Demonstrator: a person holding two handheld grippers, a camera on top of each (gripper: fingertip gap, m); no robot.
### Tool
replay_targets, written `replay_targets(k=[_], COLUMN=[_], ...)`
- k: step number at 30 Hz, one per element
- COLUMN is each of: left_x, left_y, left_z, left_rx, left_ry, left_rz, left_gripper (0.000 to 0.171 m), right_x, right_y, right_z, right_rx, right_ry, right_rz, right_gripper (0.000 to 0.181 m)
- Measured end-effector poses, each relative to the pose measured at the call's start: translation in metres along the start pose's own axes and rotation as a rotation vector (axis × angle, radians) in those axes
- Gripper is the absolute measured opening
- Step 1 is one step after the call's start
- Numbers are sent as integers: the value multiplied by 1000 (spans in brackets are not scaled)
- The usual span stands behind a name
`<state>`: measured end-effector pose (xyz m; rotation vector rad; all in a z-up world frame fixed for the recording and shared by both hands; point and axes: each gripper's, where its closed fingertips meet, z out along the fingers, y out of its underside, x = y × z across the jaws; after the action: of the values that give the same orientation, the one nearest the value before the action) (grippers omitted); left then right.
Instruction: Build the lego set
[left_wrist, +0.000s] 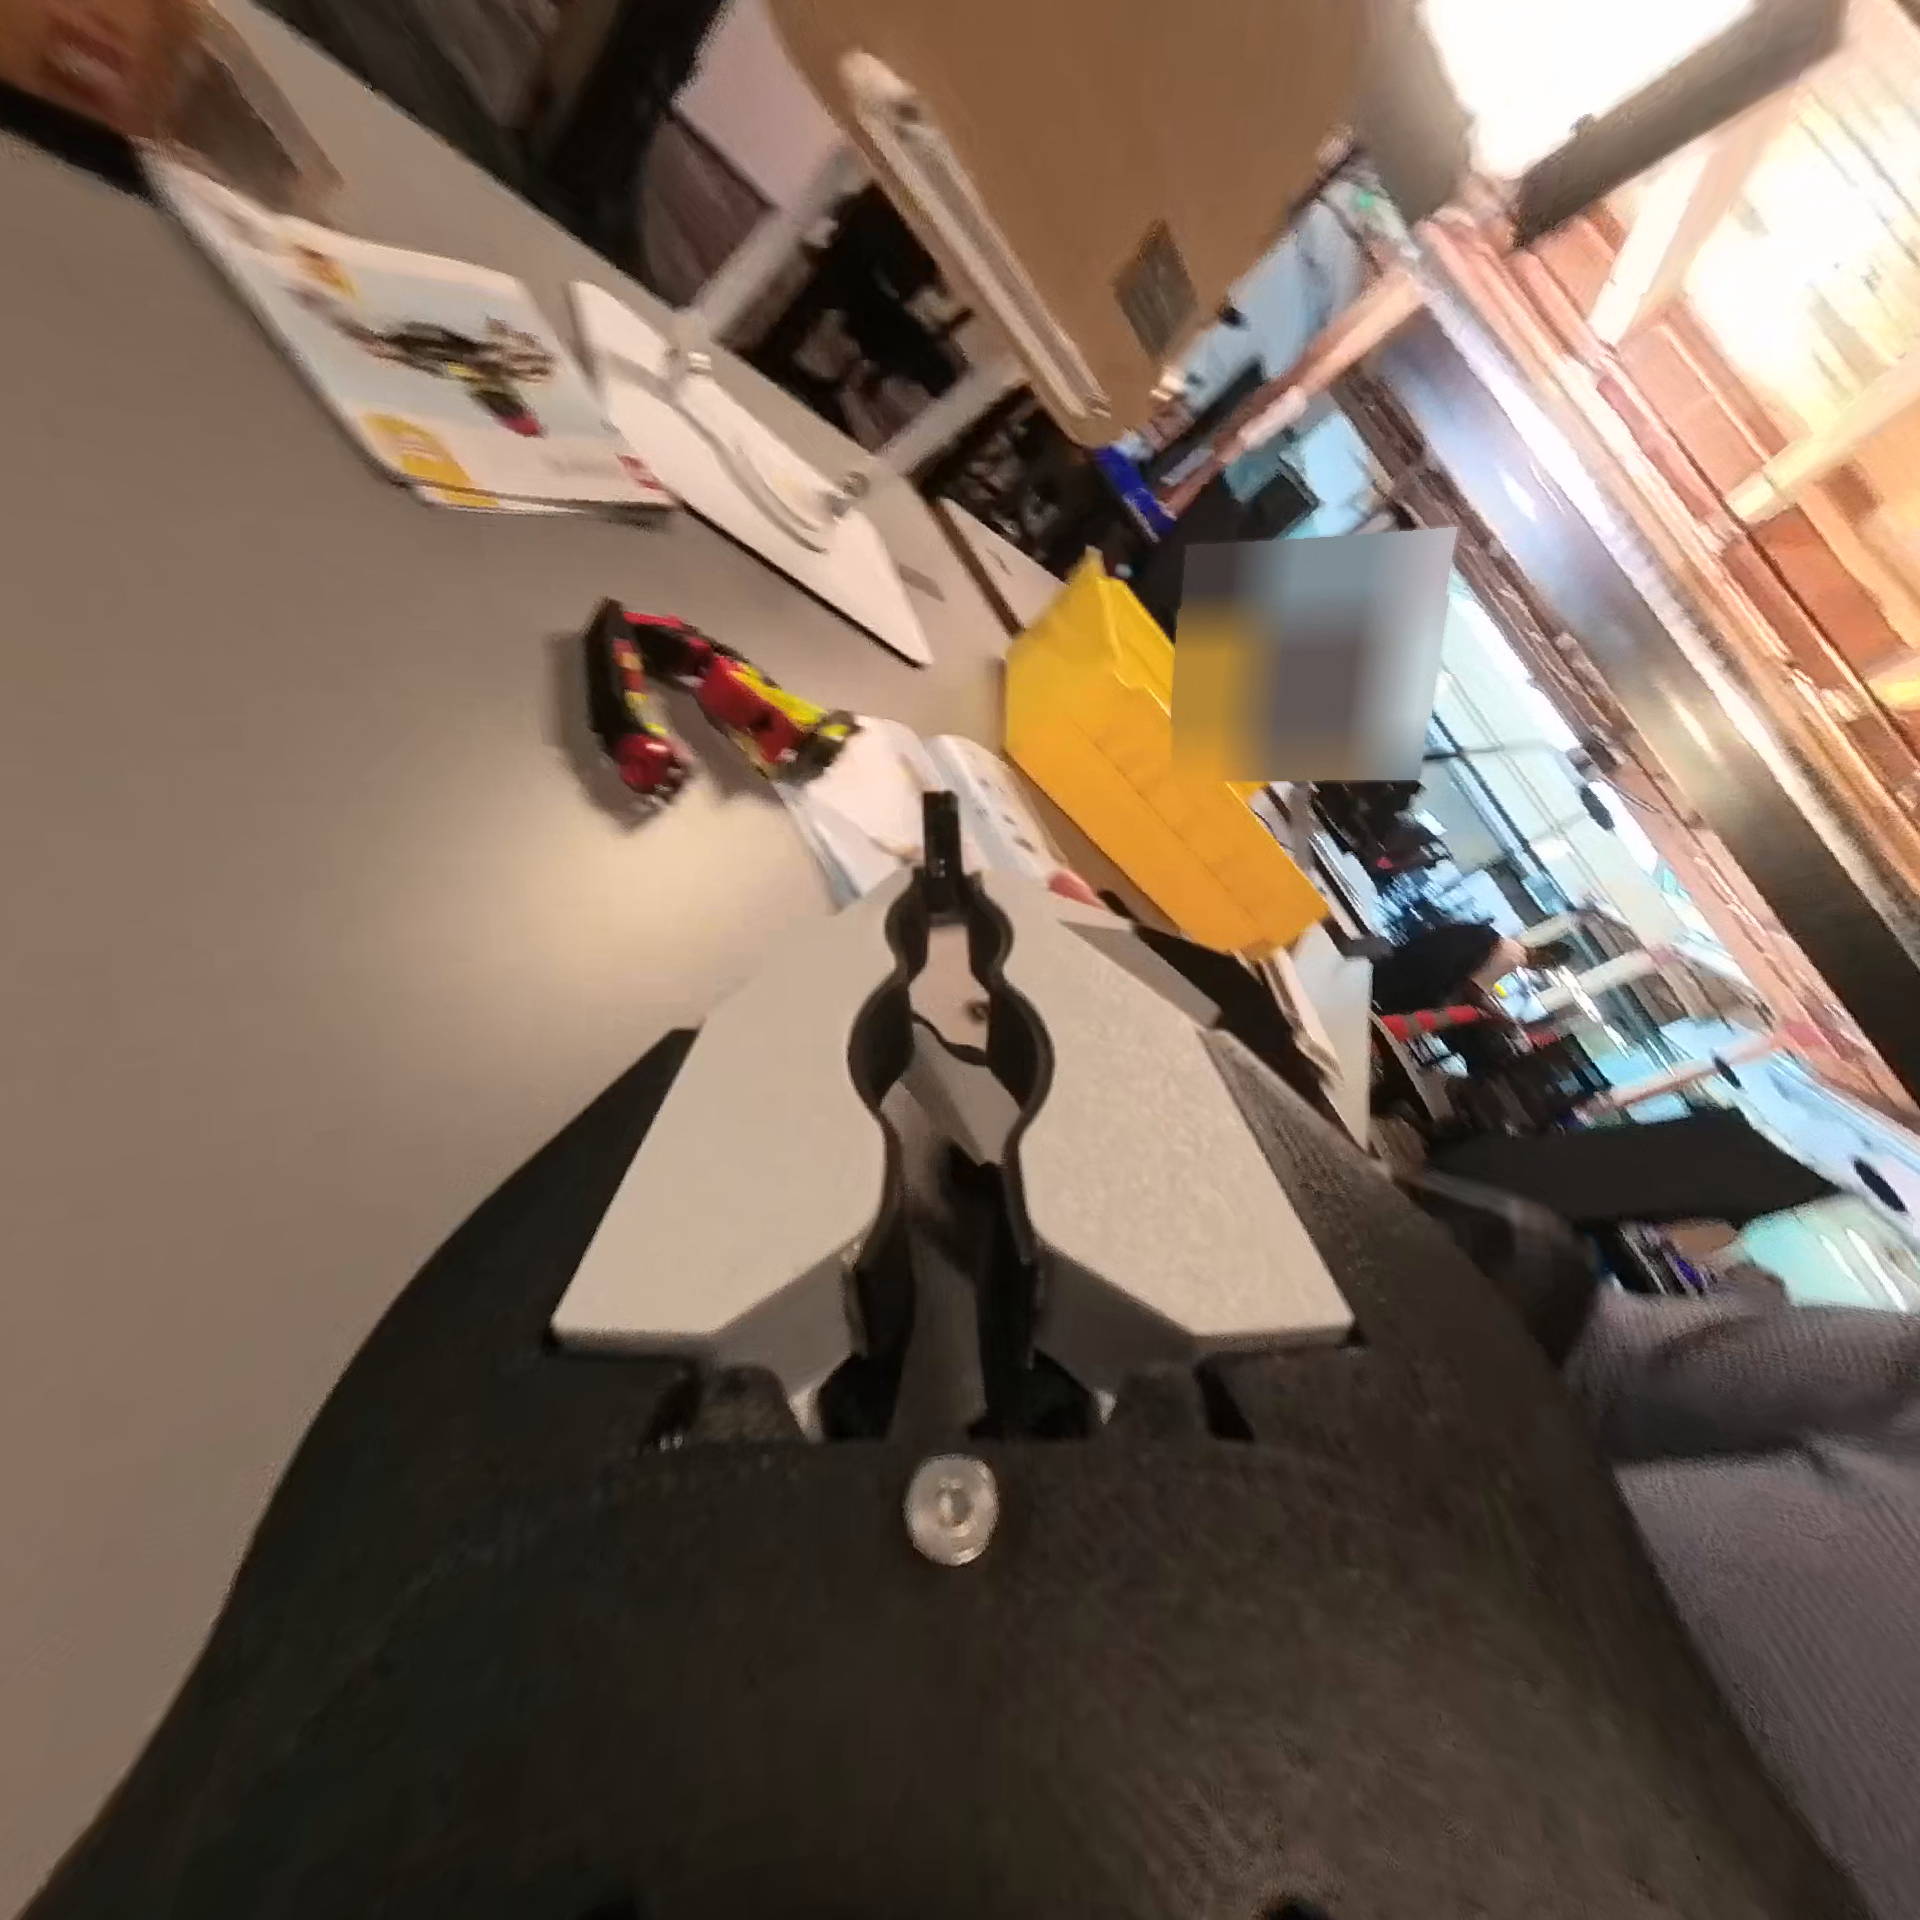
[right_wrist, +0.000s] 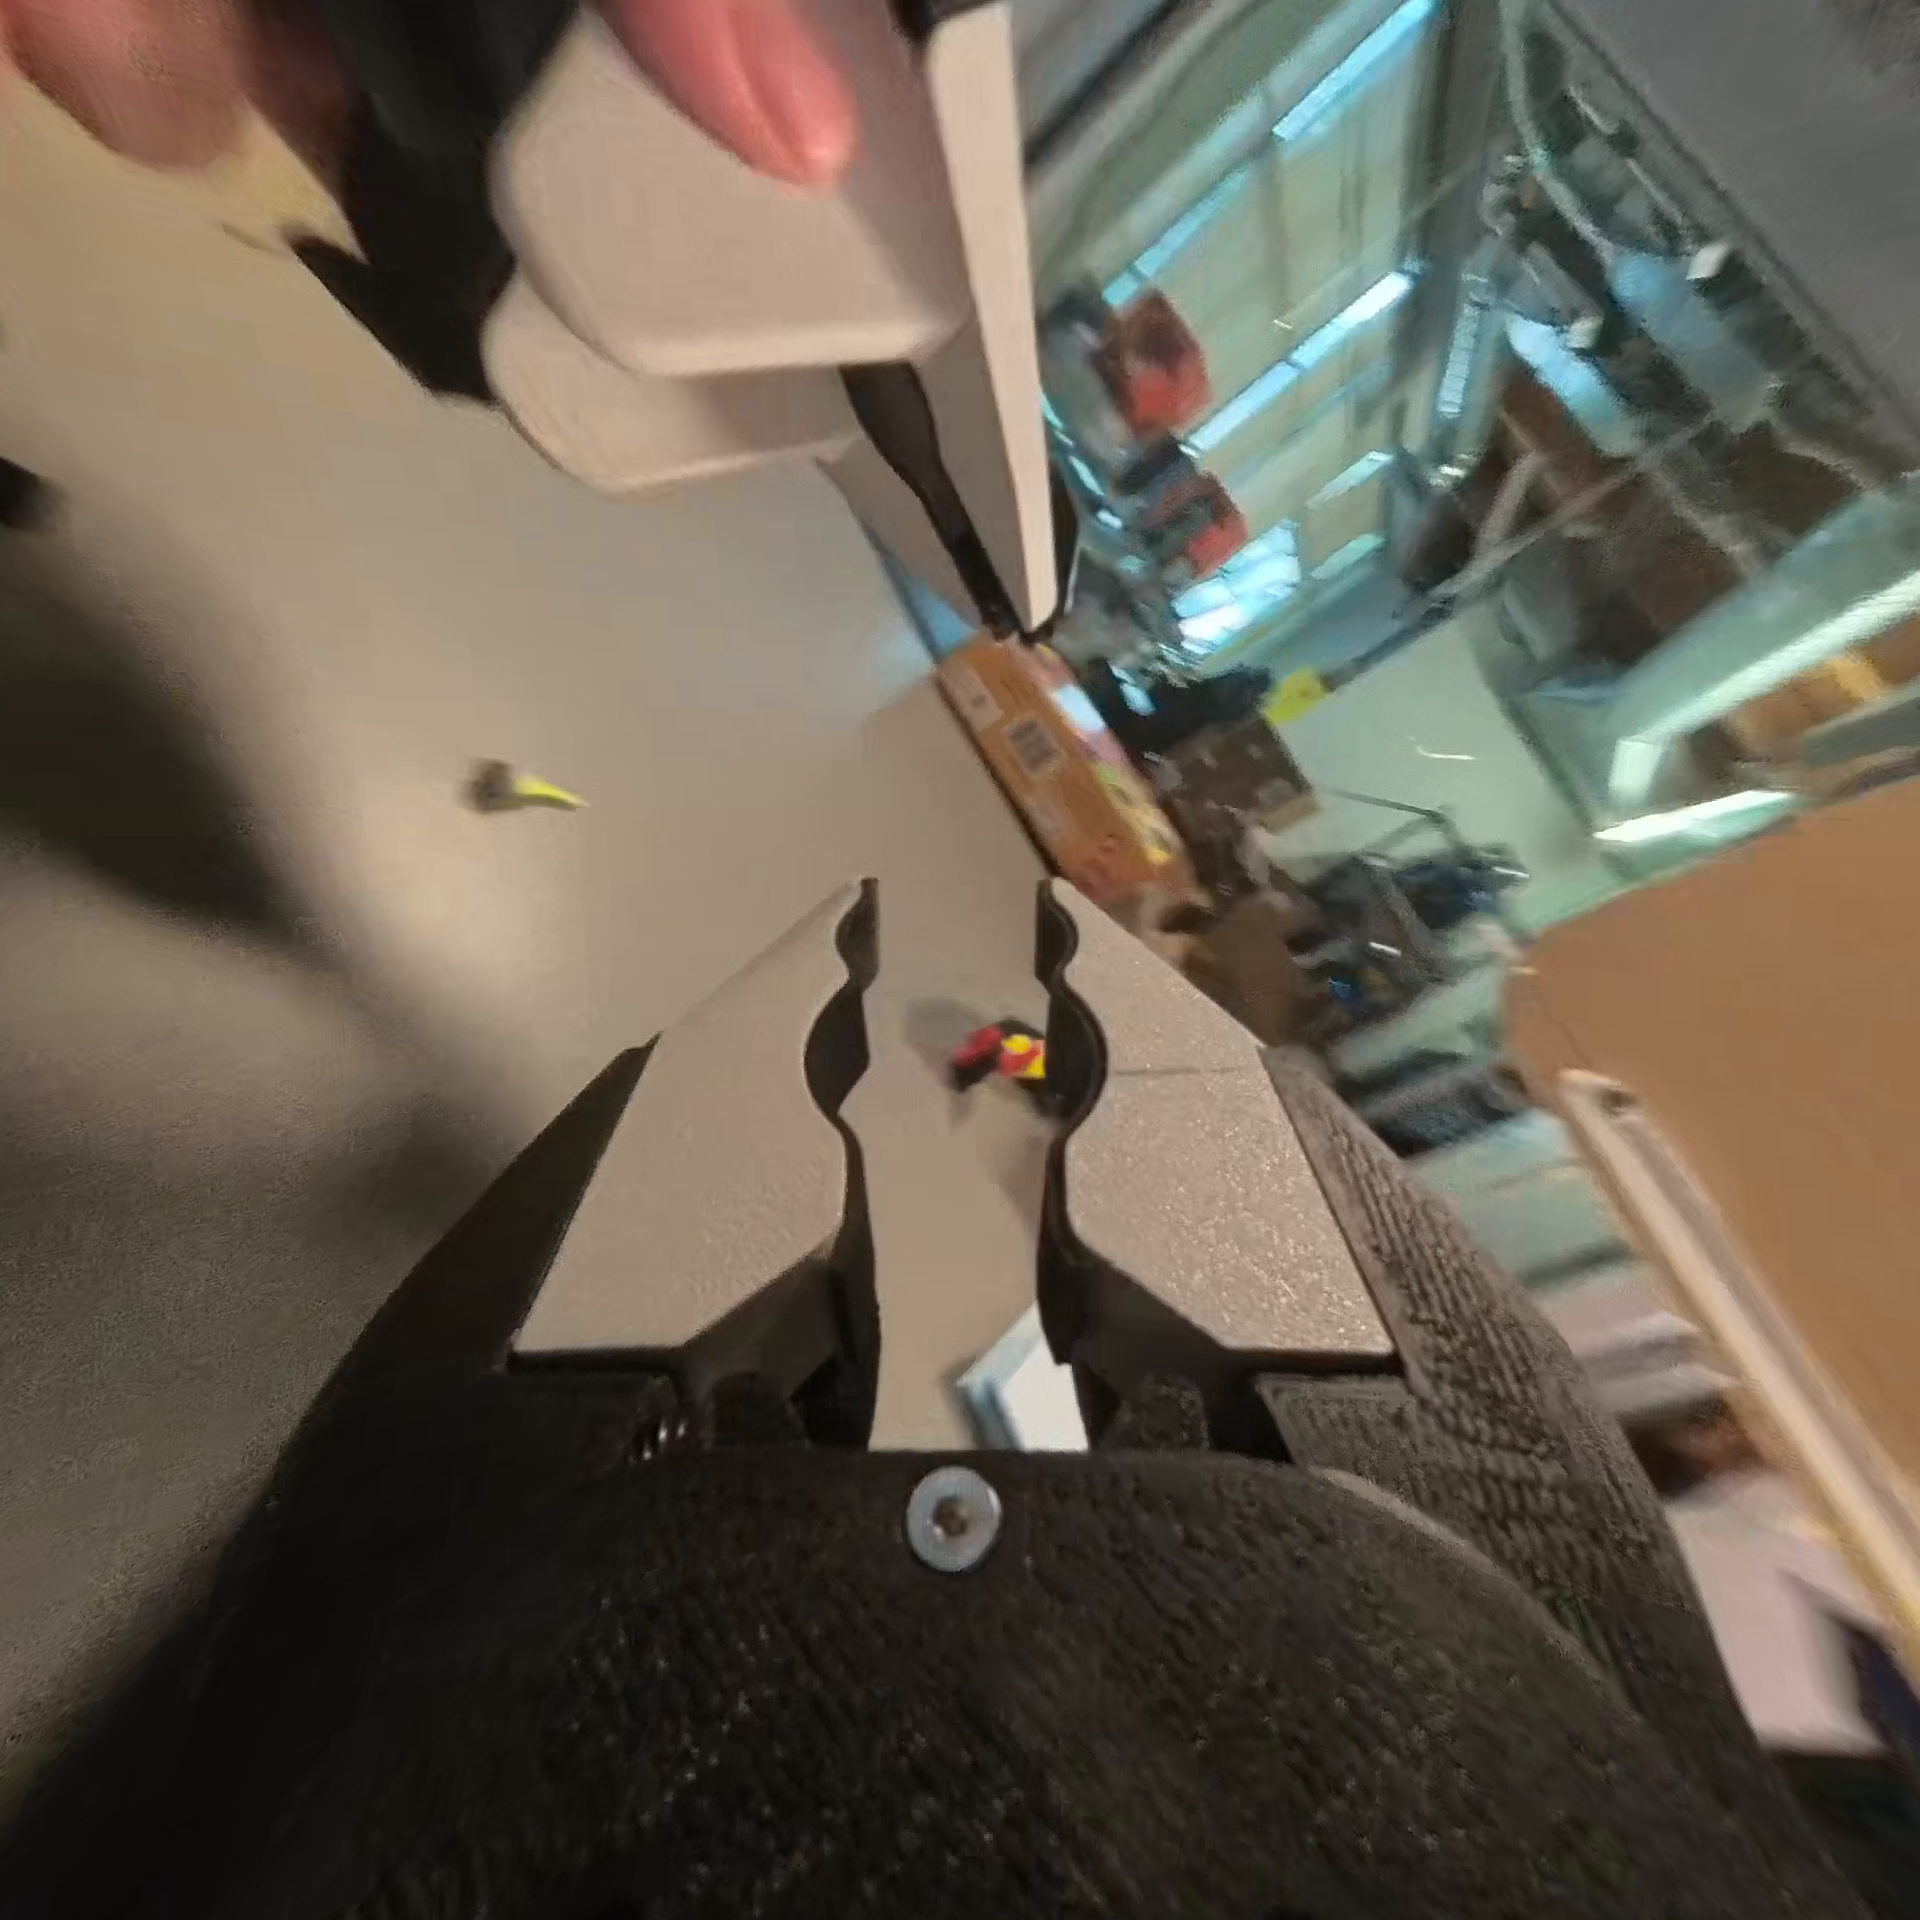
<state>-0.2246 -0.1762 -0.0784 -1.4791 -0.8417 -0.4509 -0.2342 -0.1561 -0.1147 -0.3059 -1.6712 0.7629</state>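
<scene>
The left claw (left_wrist: 943, 888) is pinched tight on a thin black piece (left_wrist: 940, 844) that sticks out past its tips. On the grey table (left_wrist: 260, 831), at about eleven o'clock from that claw, lies a half-built red, black and yellow model (left_wrist: 707, 712). Farther off at eleven is an open booklet (left_wrist: 416, 343), and at one o'clock sits a yellow bin (left_wrist: 1153, 769). The right claw (right_wrist: 956, 899) is open and holds nothing. Between its fingers, a small red and yellow bit (right_wrist: 1003, 1049) lies on the table. At ten o'clock from it is a tiny grey and yellow bit (right_wrist: 520, 792). The left claw shows at twelve, with a hand (right_wrist: 436, 73) on it.
</scene>
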Motion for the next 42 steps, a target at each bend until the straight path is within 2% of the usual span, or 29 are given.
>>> replay_targets(k=[3,6,8,9,15,19,22,23,24,25,27,28,31,34,37,40,42], left_x=[43,87,99,102,115,119,116,113,108,104,96,93,89,94,90,94,93], left_y=[26,51,67,75,101,106,106,103,100,96,86,81,79,81,96,94,91], left_z=[-9,-22,-24,-22,-13,-9,-5,-4,-3,-3,-6,-7,-2,3,9,8,6], left_rx=[-46,-49,-70,-86,-149,-169,-166,-151,-126,-98,-27,4,-5,64,47,127,140], left_ry=[222,479,540,542,526,519,462,421,357,286,93,-12,-230,-347,-324,-352,-370], left_rz=[168,250,286,319,473,518,542,569,627,730,1066,1259,1766,2226,2429,2498,2508], left_gripper=[6,5,4,5,5,5,6,14,33,47,56,55,55,45,33,7,6], right_x=[-3,19,33,36,11,5,7,10,14,17,21,21,17,8,2,-3,-2], right_y=[-28,-57,-70,-73,-79,-73,-67,-65,-61,-56,-49,-46,-38,-43,-51,-50,-51], right_z=[-40,-81,-105,-114,-143,-145,-144,-143,-143,-141,-142,-141,-135,-139,-143,-143,-142], right_rx=[209,386,468,486,385,330,290,282,260,219,133,84,-60,-156,-183,-207,-195], right_ry=[-242,-566,-767,-824,-947,-938,-927,-929,-945,-965,-1054,-1094,-1149,-1298,-1414,-1441,-1454], right_rz=[342,906,1184,1240,1185,1169,1173,1190,1218,1248,1333,1374,1429,1524,1584,1603,1637], right_gripper=[23,22,18,15,16,11,9,5,4,4,4,4,4,4,4,4,4])
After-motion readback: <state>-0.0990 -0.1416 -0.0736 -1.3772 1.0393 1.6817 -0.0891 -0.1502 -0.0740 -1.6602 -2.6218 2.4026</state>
